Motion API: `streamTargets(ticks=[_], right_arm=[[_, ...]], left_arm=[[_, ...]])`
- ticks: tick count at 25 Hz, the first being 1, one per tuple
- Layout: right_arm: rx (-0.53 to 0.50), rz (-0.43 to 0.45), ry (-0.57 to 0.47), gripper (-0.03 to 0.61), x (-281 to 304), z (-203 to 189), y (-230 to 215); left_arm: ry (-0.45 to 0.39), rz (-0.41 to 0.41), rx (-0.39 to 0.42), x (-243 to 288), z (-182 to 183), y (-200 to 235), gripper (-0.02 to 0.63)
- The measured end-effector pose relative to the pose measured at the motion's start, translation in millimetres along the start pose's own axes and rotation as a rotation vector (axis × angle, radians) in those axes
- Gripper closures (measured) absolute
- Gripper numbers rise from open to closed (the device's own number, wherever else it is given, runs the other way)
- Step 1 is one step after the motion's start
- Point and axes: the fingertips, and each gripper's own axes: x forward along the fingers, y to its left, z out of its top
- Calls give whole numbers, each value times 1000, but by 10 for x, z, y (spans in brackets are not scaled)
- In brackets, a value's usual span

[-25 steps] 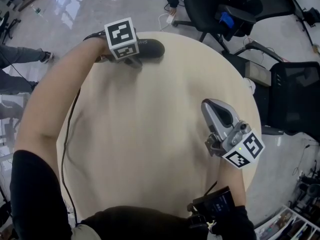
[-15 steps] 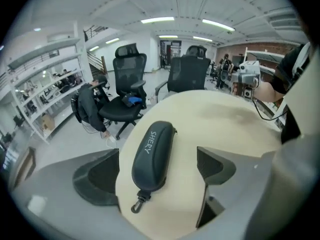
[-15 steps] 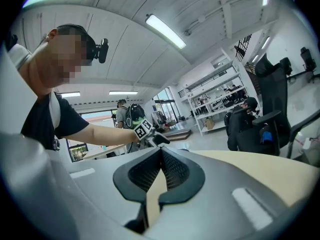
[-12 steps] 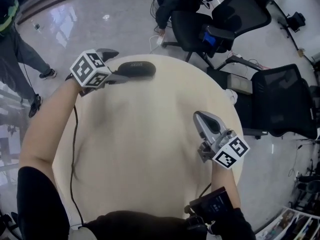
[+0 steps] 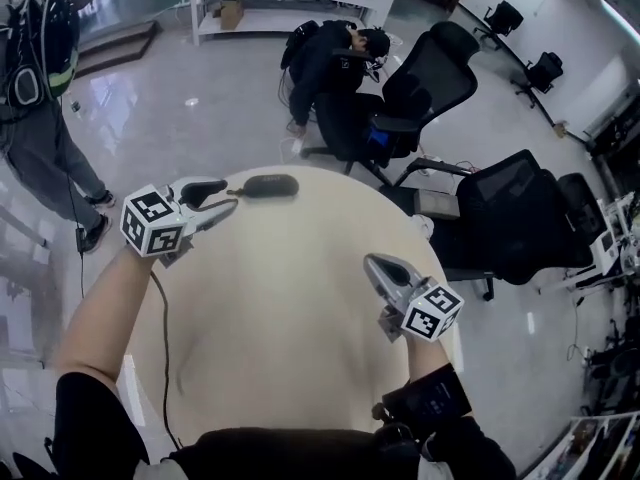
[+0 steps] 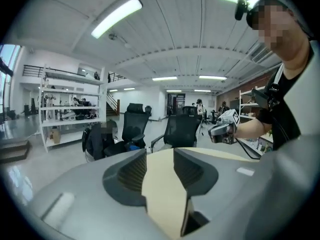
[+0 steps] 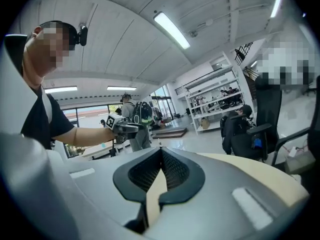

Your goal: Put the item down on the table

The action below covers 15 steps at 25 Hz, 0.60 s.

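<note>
Now black case [image 5: 268, 185] shut on table [image 5: 300, 318], left gripper [image 5: 229, 194] jaws part-open, just closing, empty, right gripper [image 5: 373, 262] jaws together, empty.

Plain pale cream-beige across the round table [image 5: 290, 308]. Black, or perhaps very dark grey at this range, on the oblong item [image 5: 268, 185] at the far edge. Mid grey on the left gripper [image 5: 228, 198] and the right gripper [image 5: 374, 264], with darker, finely ribbed pads [image 6: 134, 171] inside. White with black square markers on the left cube [image 5: 155, 223] and the right cube [image 5: 432, 311]. Black on the near sleeve [image 5: 90, 428], on the thin cable [image 5: 163, 353] at the near left, and on the mesh office chairs [image 5: 505, 218] to the far right, with a small blue patch [image 5: 377, 138] on one seat. Glossy light grey over the floor [image 5: 200, 118], streaked with white reflections. White on the far shelving [image 5: 300, 13].
</note>
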Motion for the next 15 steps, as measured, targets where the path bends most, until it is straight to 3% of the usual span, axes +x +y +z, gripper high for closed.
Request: streamTargets(ticks=[7, 15], right_arm=[[-53, -20, -9, 565, -232, 428, 486], [-59, -18, 5, 565, -464, 583, 762]], left_arm=[[-180, -40, -104, -700, 515, -705, 604], [-305, 9, -258, -1329, 333, -1568, 615]])
